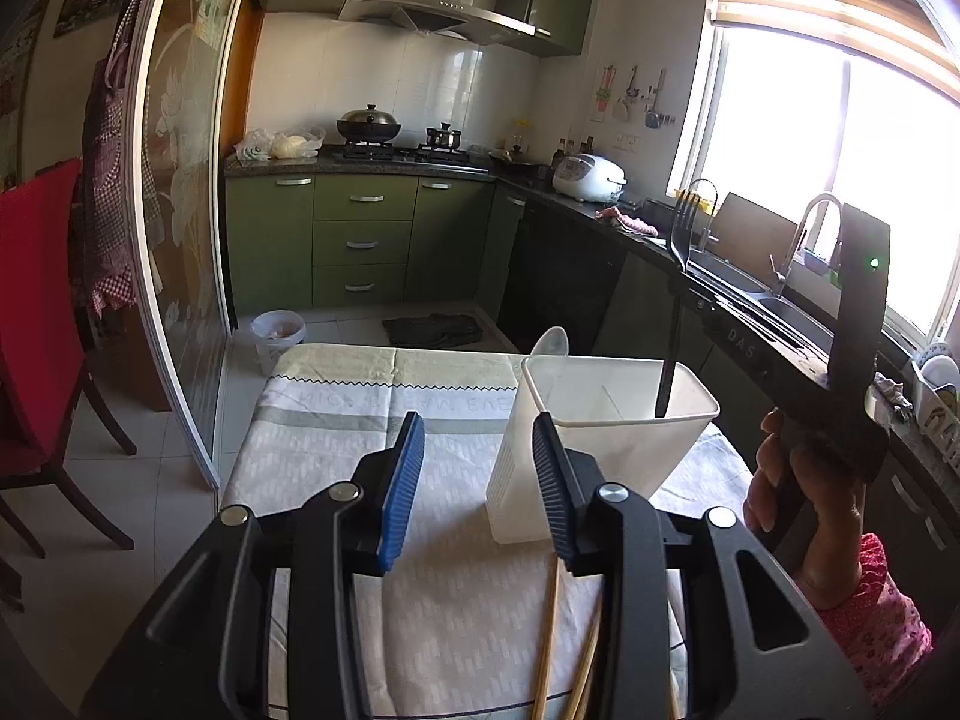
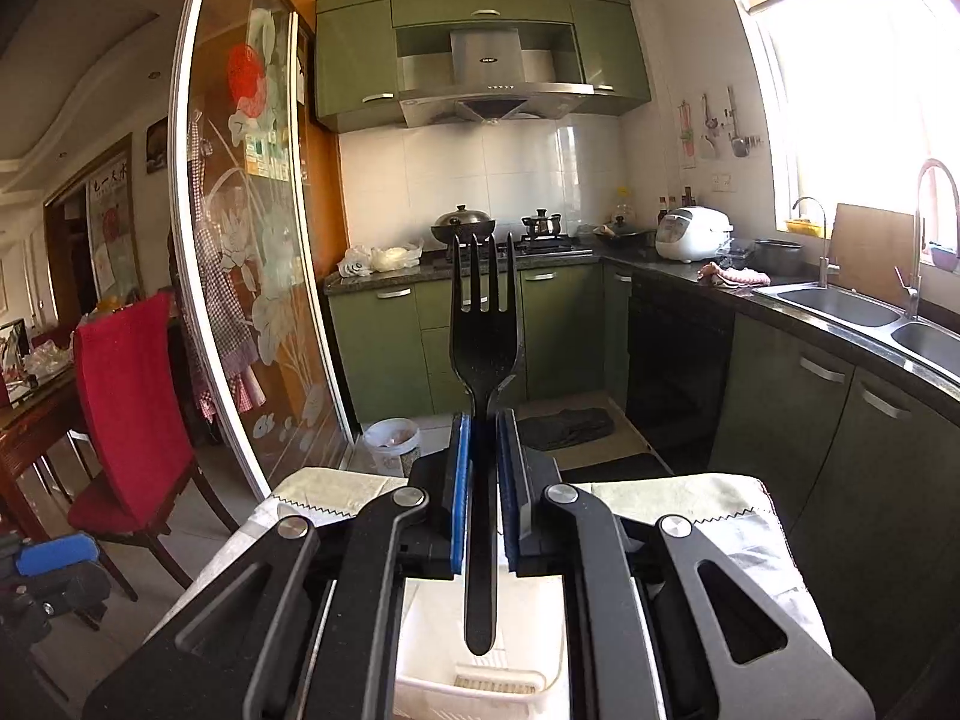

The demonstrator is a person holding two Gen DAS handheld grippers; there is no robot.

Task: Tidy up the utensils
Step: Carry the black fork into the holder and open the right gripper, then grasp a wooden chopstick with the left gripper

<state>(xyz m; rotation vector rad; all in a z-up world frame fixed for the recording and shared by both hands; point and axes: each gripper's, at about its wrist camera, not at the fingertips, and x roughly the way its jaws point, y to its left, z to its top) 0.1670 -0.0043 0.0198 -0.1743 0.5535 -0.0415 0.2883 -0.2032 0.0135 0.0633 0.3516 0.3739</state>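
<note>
A white plastic utensil holder stands on the cloth-covered table; a white spoon sticks up from its far side. My left gripper is open just left of the holder, with nothing between its blue pads. Wooden chopsticks lie on the cloth under it. My right gripper is shut on the neck of a black fork, tines up. In the left wrist view the fork stands upright with its handle end dipping inside the holder's rim. The holder shows below the right gripper.
A hand in a pink sleeve holds the right gripper at the table's right side. Green cabinets and a counter with a sink run along the right. A glass sliding door, a red chair and a bin are to the left.
</note>
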